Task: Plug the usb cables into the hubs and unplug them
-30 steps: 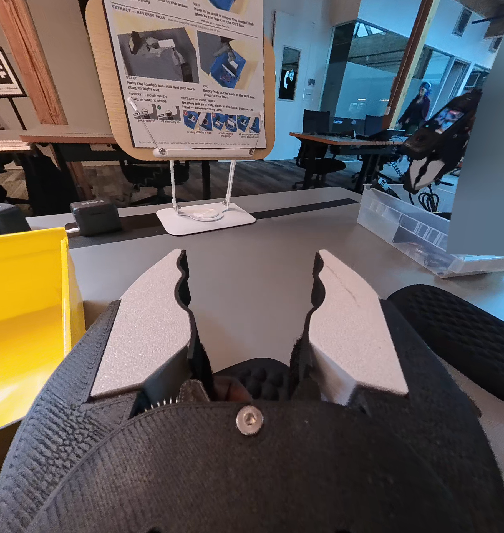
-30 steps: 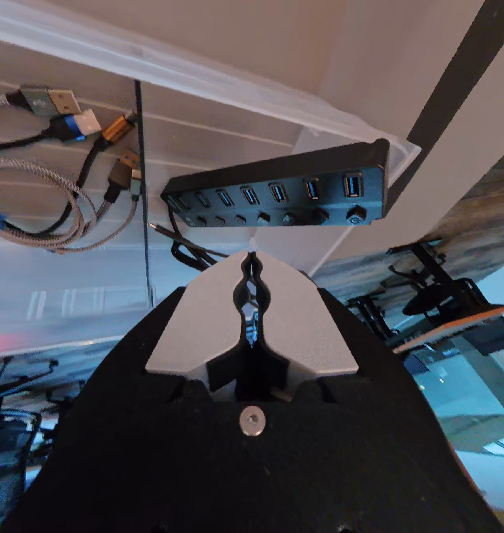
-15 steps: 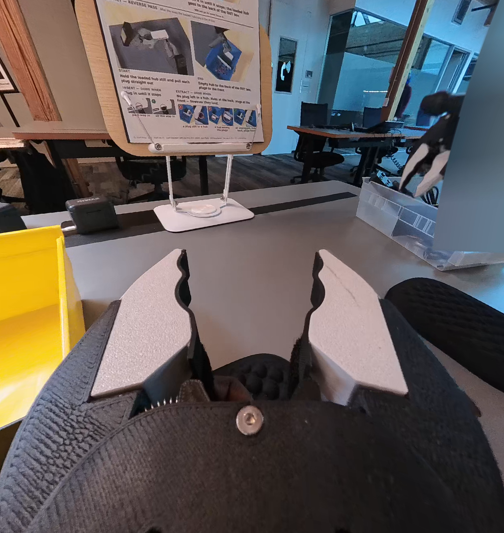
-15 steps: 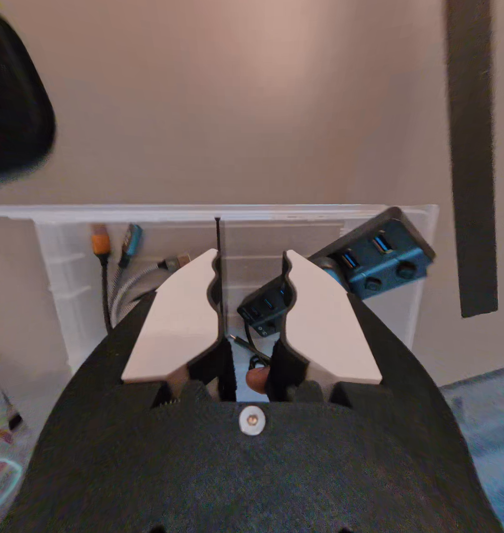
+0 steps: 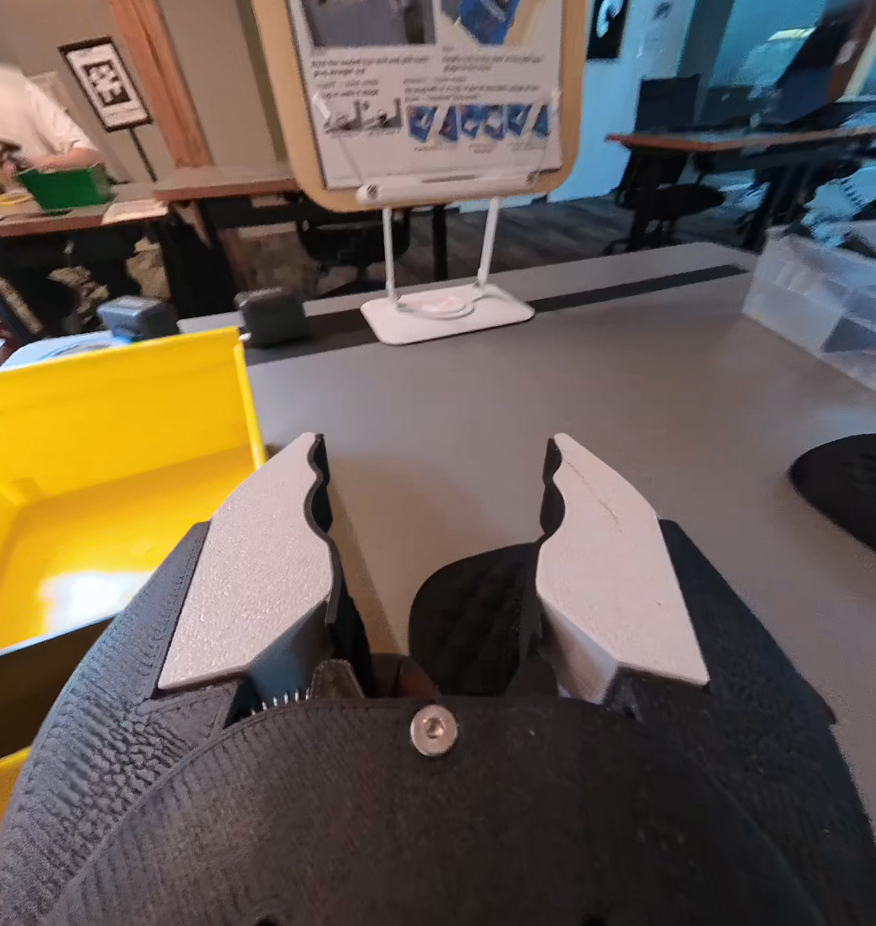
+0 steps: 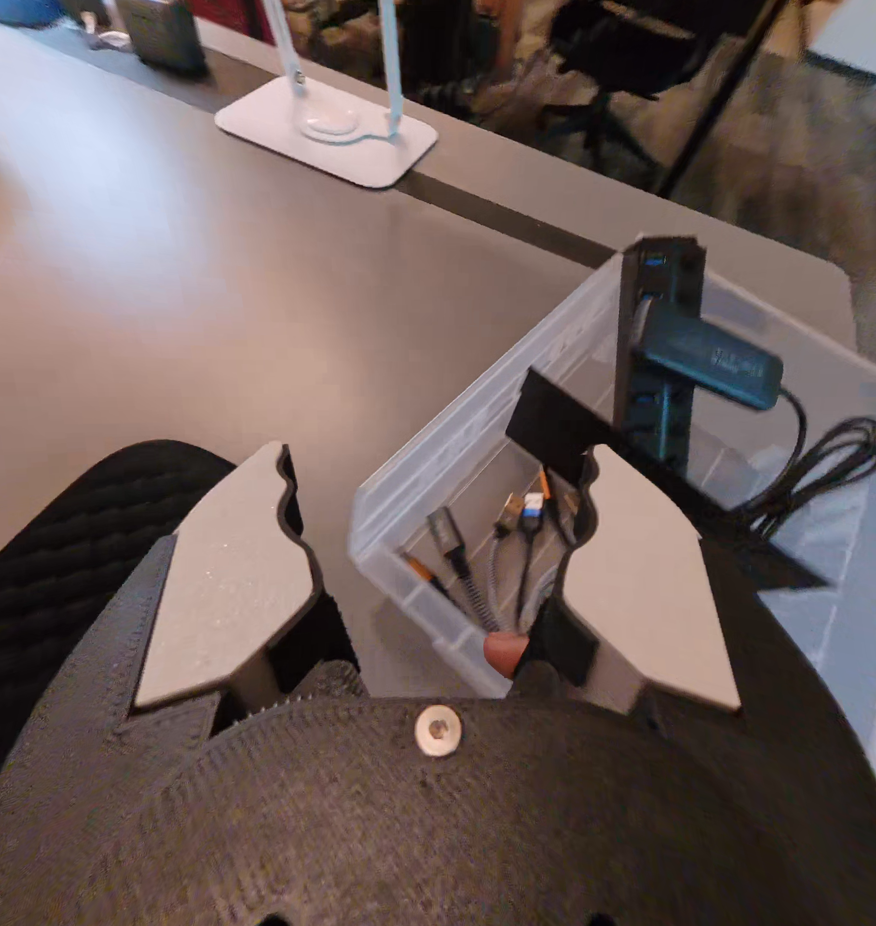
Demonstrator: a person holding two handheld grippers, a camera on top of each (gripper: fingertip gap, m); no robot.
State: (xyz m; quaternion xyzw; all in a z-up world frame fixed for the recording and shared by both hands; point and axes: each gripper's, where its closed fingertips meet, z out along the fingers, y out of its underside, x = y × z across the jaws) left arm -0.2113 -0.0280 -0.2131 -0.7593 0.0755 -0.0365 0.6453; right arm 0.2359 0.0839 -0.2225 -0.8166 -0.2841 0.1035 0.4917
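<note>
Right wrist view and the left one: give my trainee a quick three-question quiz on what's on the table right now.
1. True or false: the right gripper is shut on a cable.
2. Where do the loose USB cables lie?
A. in the yellow bin
B. in the clear plastic box
C. on the bare grey table
3. Fill in: the black USB hub leans against the box's far ____.

Key
1. False: its fingers stand wide apart and hold nothing; the left gripper is open too.
2. B
3. wall: the hub stands nearly upright in the box, its top end above the rim.
</note>
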